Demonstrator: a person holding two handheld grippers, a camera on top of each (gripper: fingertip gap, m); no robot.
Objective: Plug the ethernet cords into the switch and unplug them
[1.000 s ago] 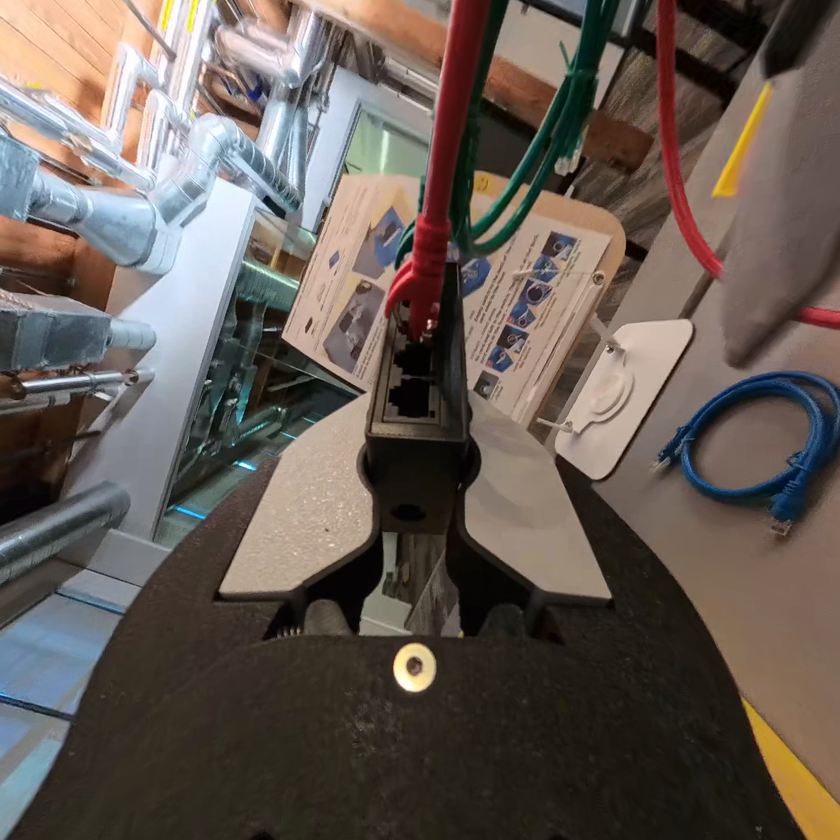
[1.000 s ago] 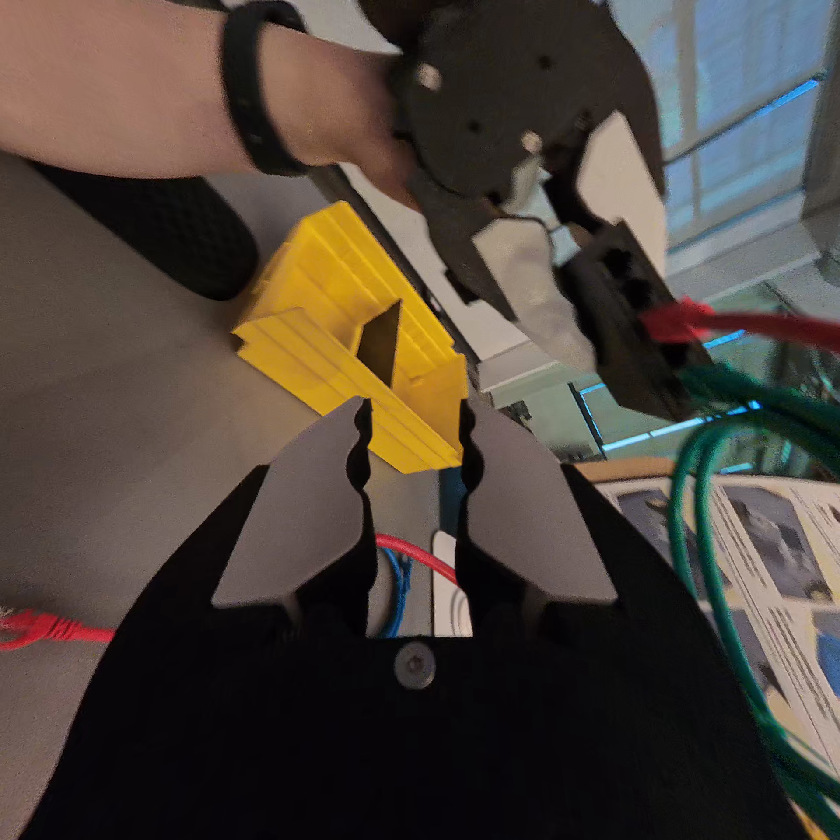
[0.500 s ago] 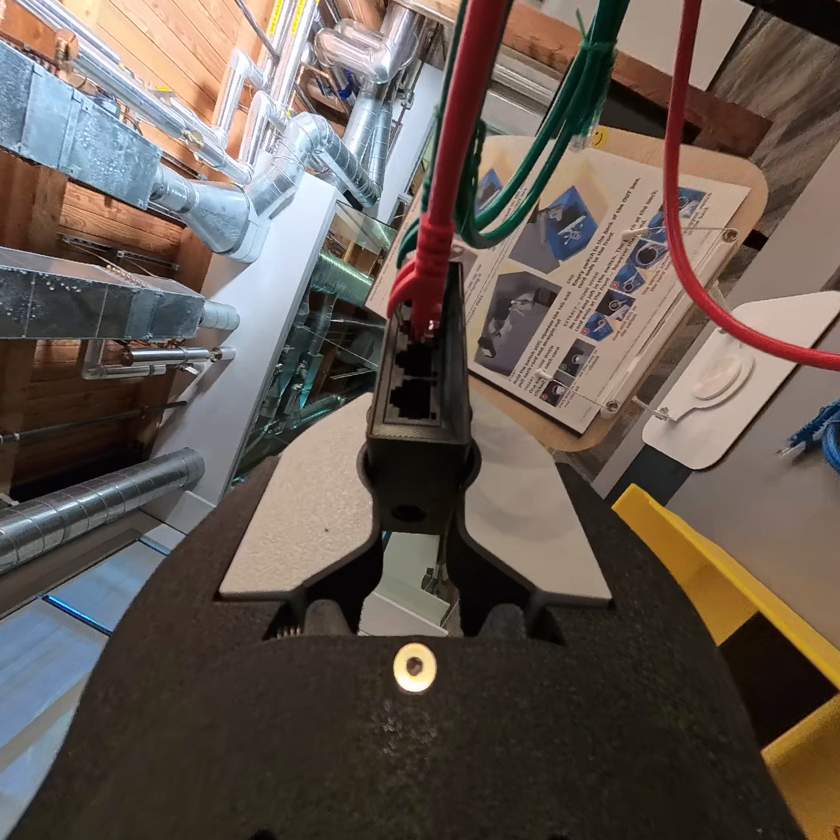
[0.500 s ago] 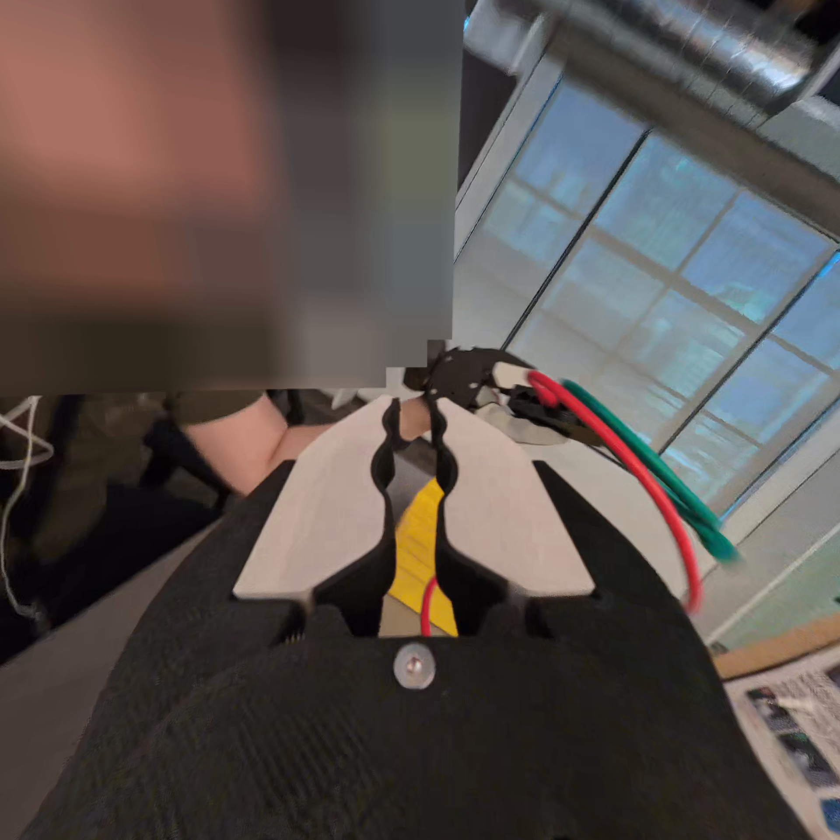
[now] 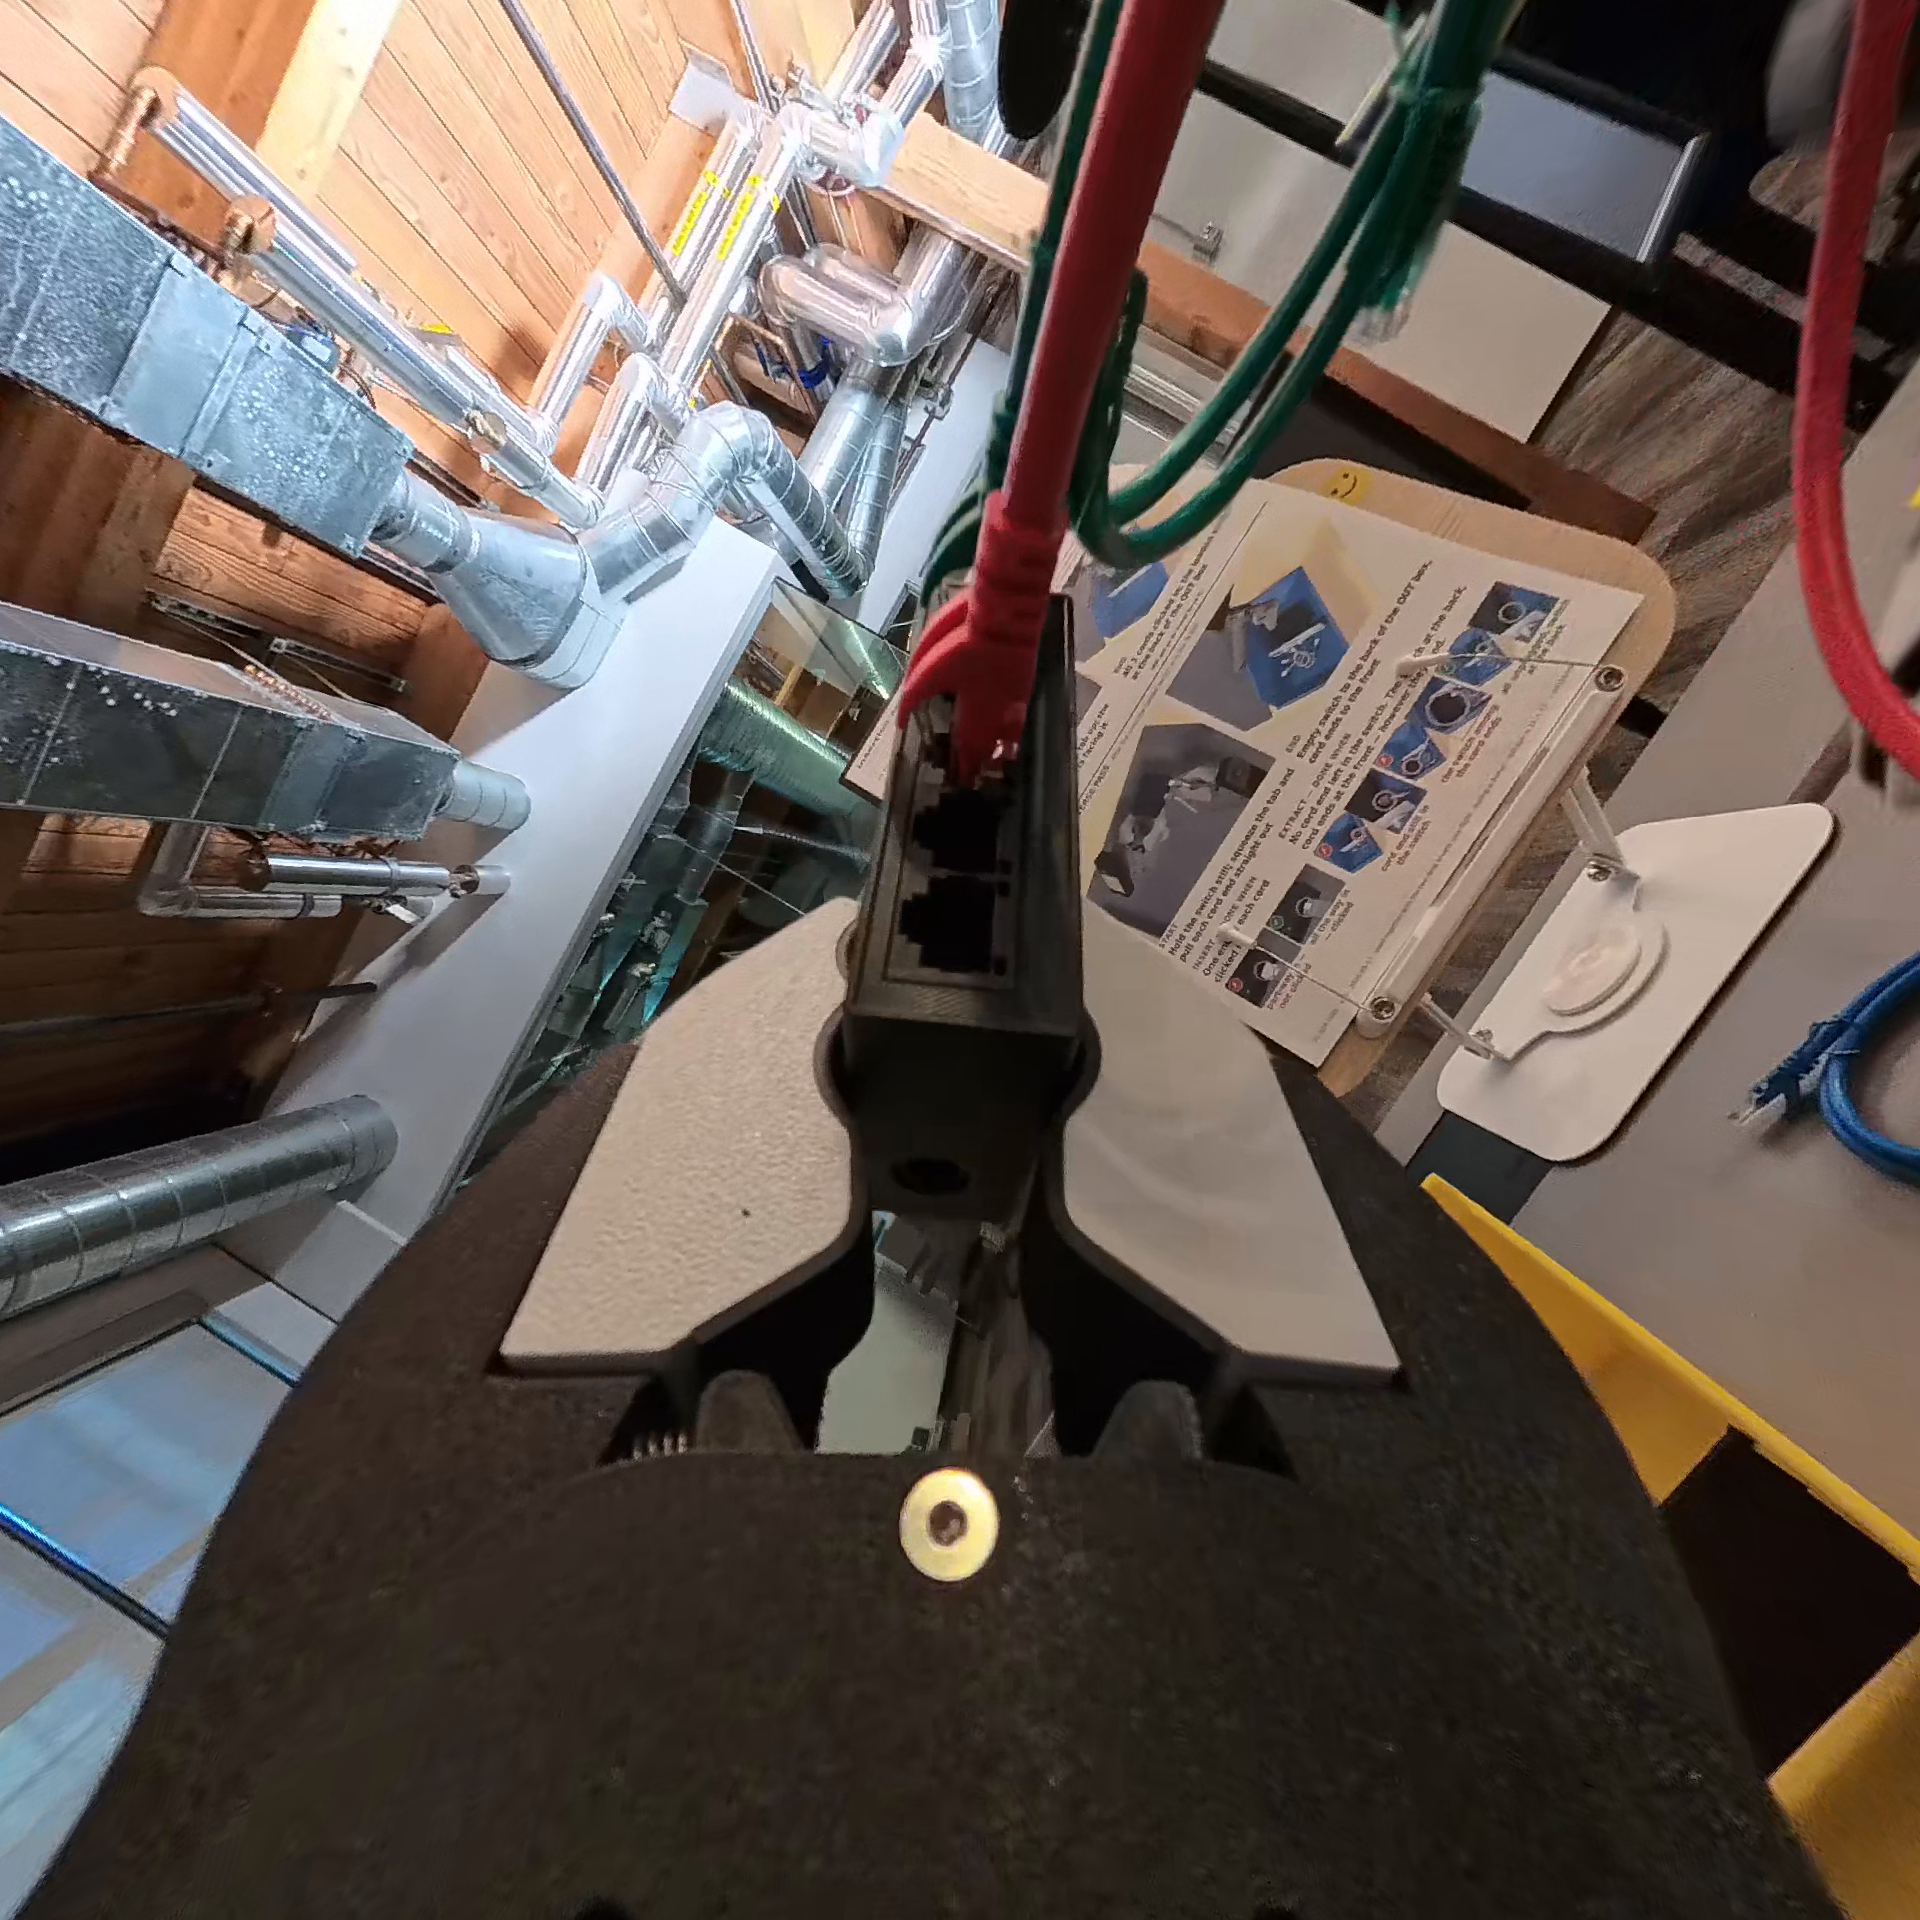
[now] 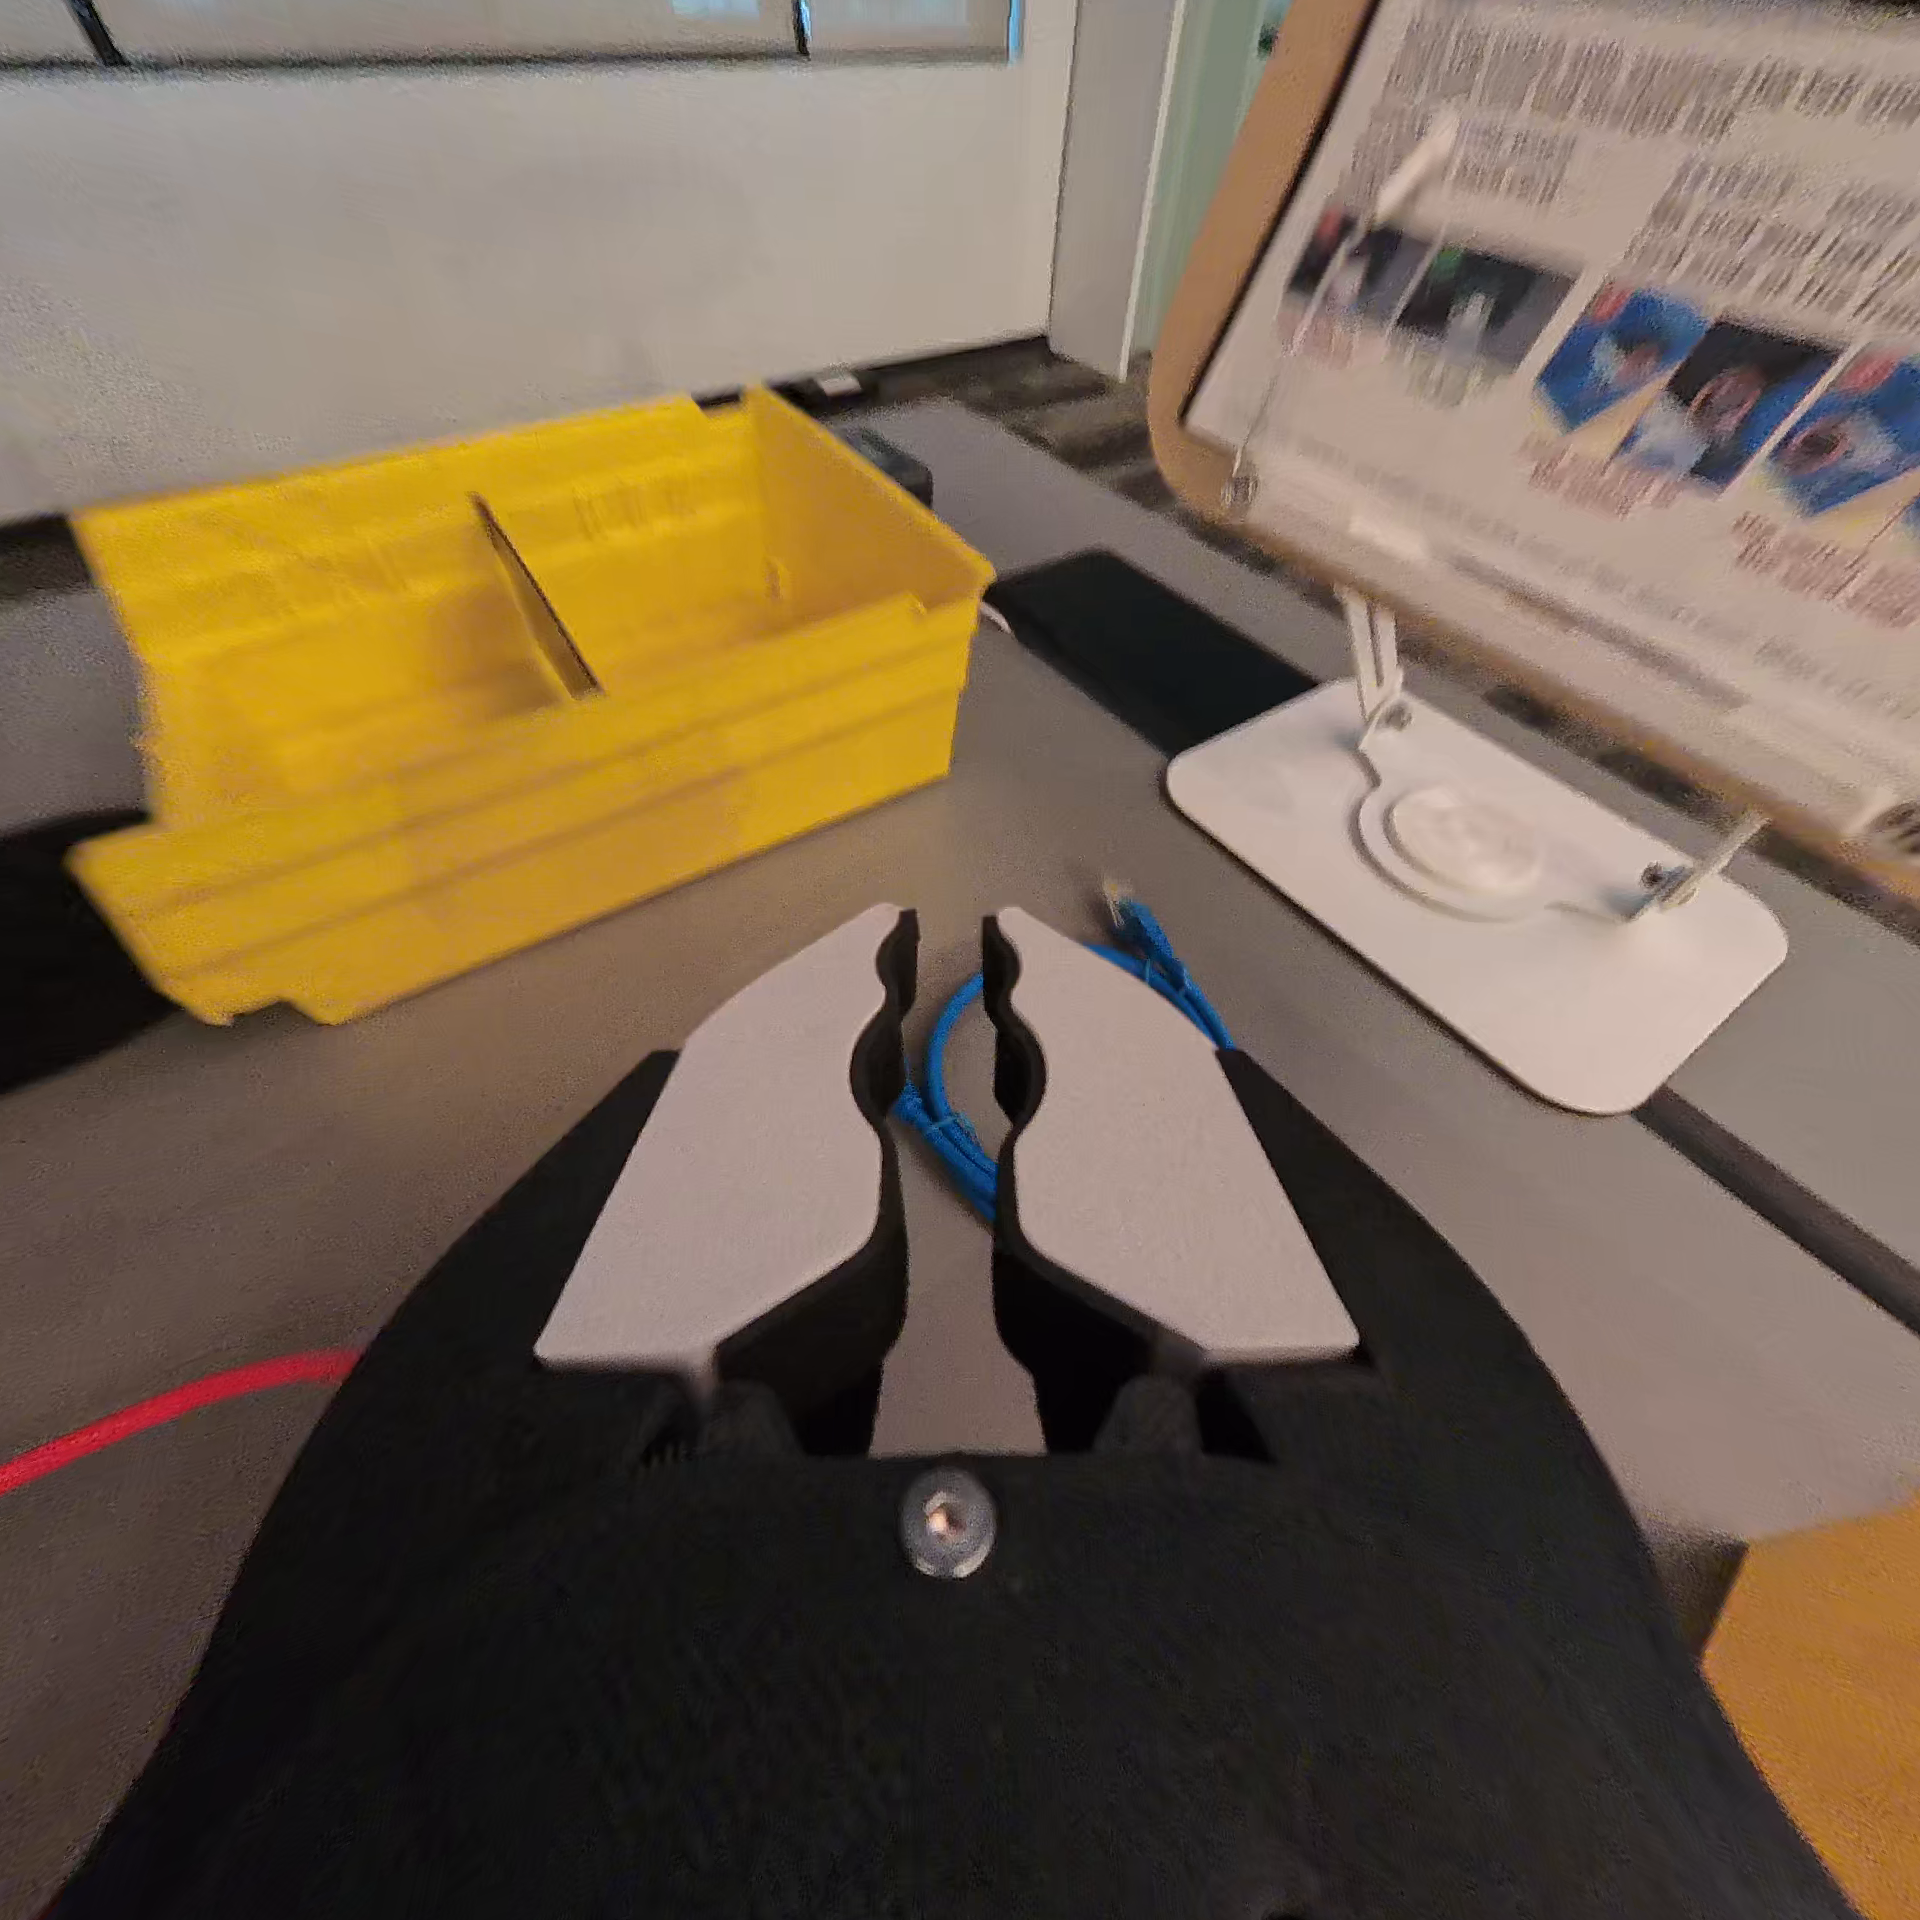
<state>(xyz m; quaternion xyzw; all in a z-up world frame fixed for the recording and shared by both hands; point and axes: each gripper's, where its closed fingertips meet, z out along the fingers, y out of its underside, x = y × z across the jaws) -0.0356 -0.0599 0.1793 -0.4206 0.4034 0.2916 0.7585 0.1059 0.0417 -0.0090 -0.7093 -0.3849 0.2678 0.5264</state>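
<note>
My left gripper (image 5: pixel 961 1049) is shut on the near end of a black switch (image 5: pixel 961 966), held up in the air. A red ethernet cord (image 5: pixel 987 644) is plugged into a far port; green cords (image 5: pixel 1195 488) hang behind it. Two near ports show empty. My right gripper (image 6: pixel 948 935) is empty, its jaws almost together with a narrow gap. It hovers low over a coiled blue ethernet cord (image 6: pixel 1143 961) on the grey table, which also shows in the left wrist view (image 5: pixel 1860 1091). A stretch of red cord (image 6: pixel 156 1413) lies on the table at the left.
A yellow bin (image 6: pixel 520 727) with a divider stands on the table behind and left of the blue cord, also seen in the left wrist view (image 5: pixel 1662 1455). An instruction board (image 6: pixel 1558 312) on a white stand base (image 6: pixel 1475 914) stands at the right. Tip to tip, the grippers are about 25 centimetres apart.
My right gripper has swung from pointing up at the person and window down to the table over the blue cord, its jaws narrower than a second ago. The left gripper still holds the switch.
</note>
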